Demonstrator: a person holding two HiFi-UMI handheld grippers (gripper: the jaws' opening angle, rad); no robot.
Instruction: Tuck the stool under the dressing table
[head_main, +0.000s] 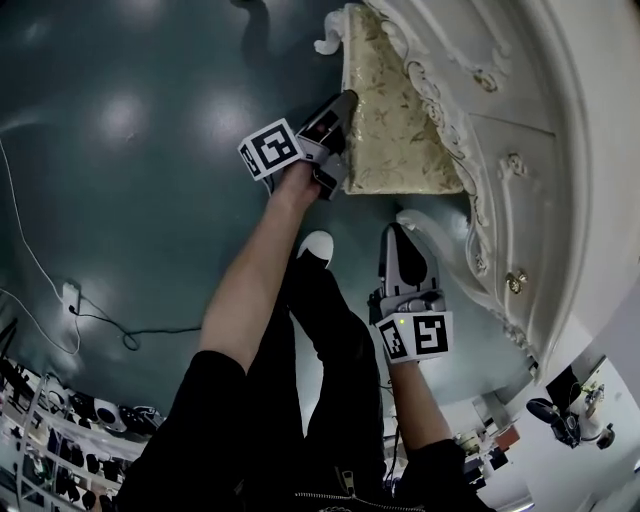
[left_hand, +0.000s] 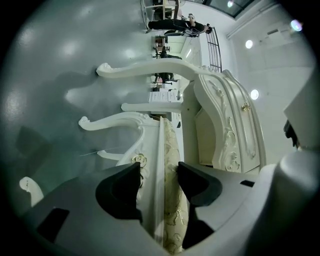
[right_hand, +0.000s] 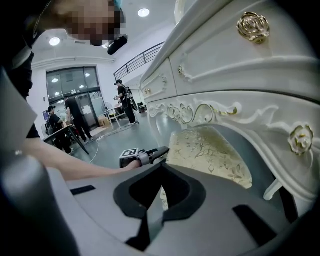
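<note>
Right now your left gripper (left_hand: 159, 175) is clamping the gold-cushioned white stool's (left_hand: 170, 142) seat edge; the carved white dressing table (left_hand: 225, 120) is waiting just ahead.

one stool (head_main: 395, 120), one dressing table (head_main: 520, 110), two hand-held grippers (head_main: 340, 145) (head_main: 396, 236)

**Dressing table** (head_main: 560, 150): carved body, seemingly wood, under glossy white paint. Its rose knobs (right_hand: 252, 26) look like bright gold-toned metal.
**Stool** (head_main: 395, 120), partly under the dressing table: seat of cream cloth with a gold floral figure and a faint sheen. Its frame has the same glossy white finish.
**Floor** (head_main: 130, 150) beneath the dressing table: smooth, grey-green, reflective.
**Left gripper** (left_hand: 159, 175) and right gripper (right_hand: 162, 172): matt grey plastic, matt black on the jaws.
</note>
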